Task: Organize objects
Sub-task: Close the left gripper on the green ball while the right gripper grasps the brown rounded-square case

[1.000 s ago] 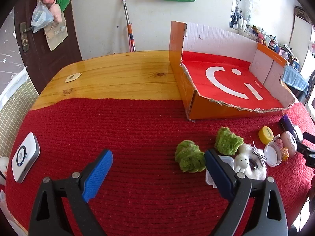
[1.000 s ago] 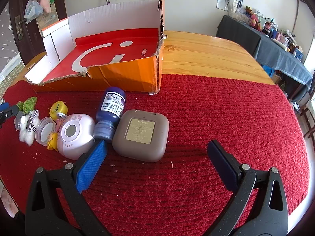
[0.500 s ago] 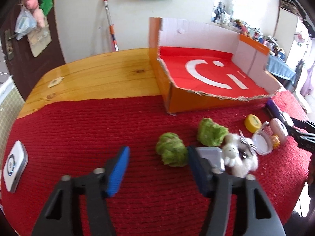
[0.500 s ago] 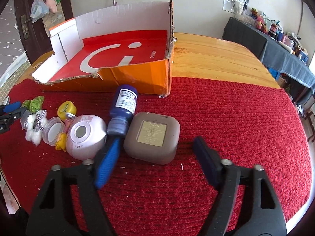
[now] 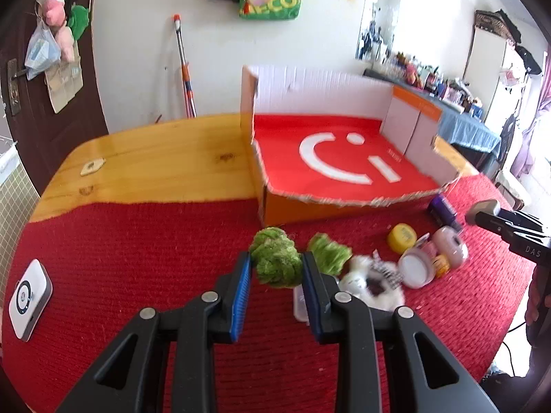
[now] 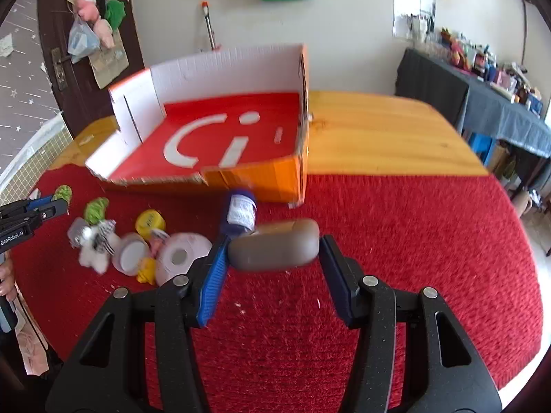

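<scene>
Two claws, both mine, both busy. Far left on the red knitted cloth lies a flat white gadget with a round ring on its face, well apart from everything else. My left claw is pressed together on a fuzzy green ball, blue pads pinching it on both sides, and it looks lifted off the cloth. Just right of it sits a second fuzzy green lump, then a blurry little white plush, an open round white compact, a yellow cap and a pale pink rounded thing, all bunched together. Behind them stands the big torn orange cardboard box with a red floor and white smiley, partly on the cloth, partly on the wooden table. A dark blue bottle lies in front of the box. My right claw is closing on a rounded grey-brown square case; the case is tilted up off the cloth, the left pad touching it. Can't tell if the right pad is.
</scene>
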Motion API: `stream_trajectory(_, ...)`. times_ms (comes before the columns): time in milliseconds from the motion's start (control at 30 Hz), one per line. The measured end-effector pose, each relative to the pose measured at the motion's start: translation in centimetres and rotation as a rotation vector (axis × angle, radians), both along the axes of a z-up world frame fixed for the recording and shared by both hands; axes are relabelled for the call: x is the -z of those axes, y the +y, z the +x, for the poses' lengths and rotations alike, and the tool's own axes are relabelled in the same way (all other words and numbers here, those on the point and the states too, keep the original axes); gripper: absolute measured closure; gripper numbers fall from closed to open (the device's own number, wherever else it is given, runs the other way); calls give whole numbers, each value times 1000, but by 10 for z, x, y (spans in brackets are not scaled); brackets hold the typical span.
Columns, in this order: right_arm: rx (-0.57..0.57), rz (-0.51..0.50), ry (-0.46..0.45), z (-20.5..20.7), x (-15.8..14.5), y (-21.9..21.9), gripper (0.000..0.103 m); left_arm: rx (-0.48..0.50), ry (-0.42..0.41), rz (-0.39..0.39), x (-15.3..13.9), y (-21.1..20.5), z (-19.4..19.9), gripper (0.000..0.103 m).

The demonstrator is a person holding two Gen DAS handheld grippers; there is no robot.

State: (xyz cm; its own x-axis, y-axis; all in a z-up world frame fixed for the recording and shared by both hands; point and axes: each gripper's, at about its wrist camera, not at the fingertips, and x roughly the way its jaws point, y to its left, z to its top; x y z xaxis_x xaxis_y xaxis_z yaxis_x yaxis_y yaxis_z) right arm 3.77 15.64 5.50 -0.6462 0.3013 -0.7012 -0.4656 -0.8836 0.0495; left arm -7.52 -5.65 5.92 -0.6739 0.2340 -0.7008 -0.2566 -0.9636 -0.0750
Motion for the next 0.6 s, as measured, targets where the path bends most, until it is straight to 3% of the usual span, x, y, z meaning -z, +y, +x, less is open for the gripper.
stream_trajectory(67,-1,8,12,0,-5,-2,54,4,11,6,-3,3,3,73)
stream_trajectory(133,0,12,15,-1,-6,-2,81,11,16,10,-4,7,4,73)
stream_trajectory(600,20,-11,10,3,5,5,82,17,1,10,3,15,9,73)
